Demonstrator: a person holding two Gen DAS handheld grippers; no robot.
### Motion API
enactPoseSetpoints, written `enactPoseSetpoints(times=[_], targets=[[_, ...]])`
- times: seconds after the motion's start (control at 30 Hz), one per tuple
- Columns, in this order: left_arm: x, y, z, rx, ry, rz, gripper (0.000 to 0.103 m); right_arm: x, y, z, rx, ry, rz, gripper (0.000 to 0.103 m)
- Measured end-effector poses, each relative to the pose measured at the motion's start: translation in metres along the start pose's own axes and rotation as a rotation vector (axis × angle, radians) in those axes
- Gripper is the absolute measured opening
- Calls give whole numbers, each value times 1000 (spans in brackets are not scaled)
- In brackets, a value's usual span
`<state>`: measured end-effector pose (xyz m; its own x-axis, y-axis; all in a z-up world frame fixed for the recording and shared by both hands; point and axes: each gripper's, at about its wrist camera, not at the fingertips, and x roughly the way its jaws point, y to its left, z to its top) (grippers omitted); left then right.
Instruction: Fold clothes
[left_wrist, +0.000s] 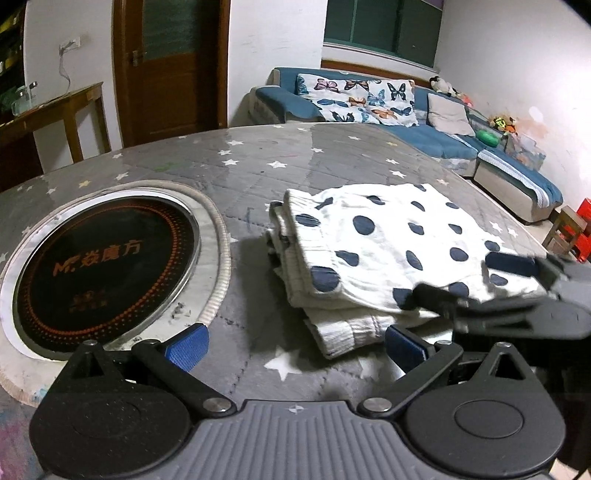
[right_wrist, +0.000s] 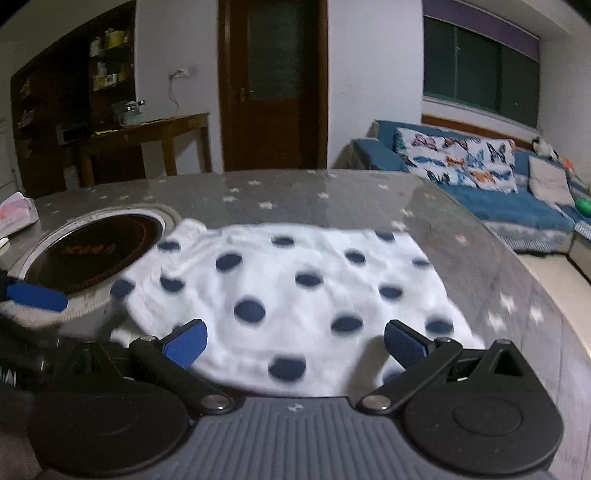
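Showing layered edges only leftward, folded garment (left_wrist: 373, 251), both tongs (left_wrist: 295, 349) (right_wrist: 295, 345) released.

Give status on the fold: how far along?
Mostly done: polka-dot garment lies in stacked layers on the star-print table beside the inset cooktop. In hand: nothing; left tool and right tool are open. Left: maybe a final tidy.
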<state>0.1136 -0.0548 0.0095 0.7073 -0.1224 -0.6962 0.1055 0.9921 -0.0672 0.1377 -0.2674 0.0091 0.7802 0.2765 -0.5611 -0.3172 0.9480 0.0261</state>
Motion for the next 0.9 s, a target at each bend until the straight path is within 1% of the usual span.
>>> enactPoseSetpoints(times=[0.23,0.6,0.9], targets=[[-6,-7,-6,19,-5,-5,103,-20,-6,-18,77,-3,-21,103],[-19,-16,-14,44,-24,-11,103,-36,-3,-35,106,-14,-65,103],[-27,-22,-20,60,-32,-14,103,-44,0,-41,129,-23,-53,103]])
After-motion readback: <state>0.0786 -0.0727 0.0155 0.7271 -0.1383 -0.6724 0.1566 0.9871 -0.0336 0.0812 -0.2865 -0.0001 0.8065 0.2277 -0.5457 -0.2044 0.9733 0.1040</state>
